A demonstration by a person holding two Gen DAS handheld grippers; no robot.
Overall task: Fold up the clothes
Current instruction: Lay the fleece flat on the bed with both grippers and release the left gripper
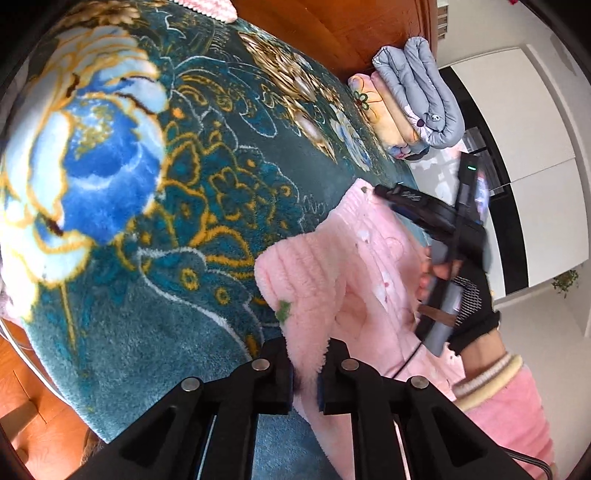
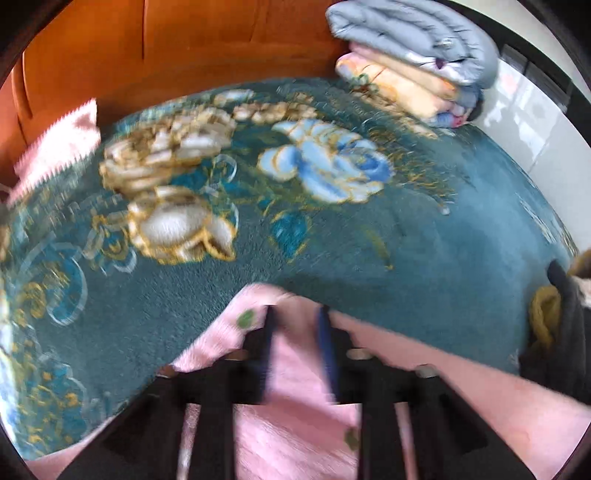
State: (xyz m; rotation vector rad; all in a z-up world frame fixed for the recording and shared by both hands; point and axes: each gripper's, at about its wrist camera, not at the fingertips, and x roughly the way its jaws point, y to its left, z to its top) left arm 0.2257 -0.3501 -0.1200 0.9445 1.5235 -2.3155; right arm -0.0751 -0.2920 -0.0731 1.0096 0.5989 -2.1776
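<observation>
A fluffy pink garment [image 1: 351, 280] with small green spots lies on a teal flowered blanket [image 1: 207, 192] on the bed. My left gripper [image 1: 306, 373] is shut on the garment's near edge, pink pile bunched between its fingers. My right gripper [image 1: 384, 194] shows in the left wrist view over the garment's far side, held by a gloved hand [image 1: 469, 314]. In the blurred right wrist view the right gripper [image 2: 297, 325] stands over the pink garment [image 2: 295, 406], fingers parted with pink cloth between them; whether it grips I cannot tell.
A stack of folded quilts [image 1: 417, 99], grey on top, sits at the bed's far corner by the wooden headboard [image 1: 332, 29]; it also shows in the right wrist view [image 2: 413, 59]. Another pink item [image 2: 59, 147] lies near the headboard. A dark and yellow garment [image 2: 554, 314] lies at right.
</observation>
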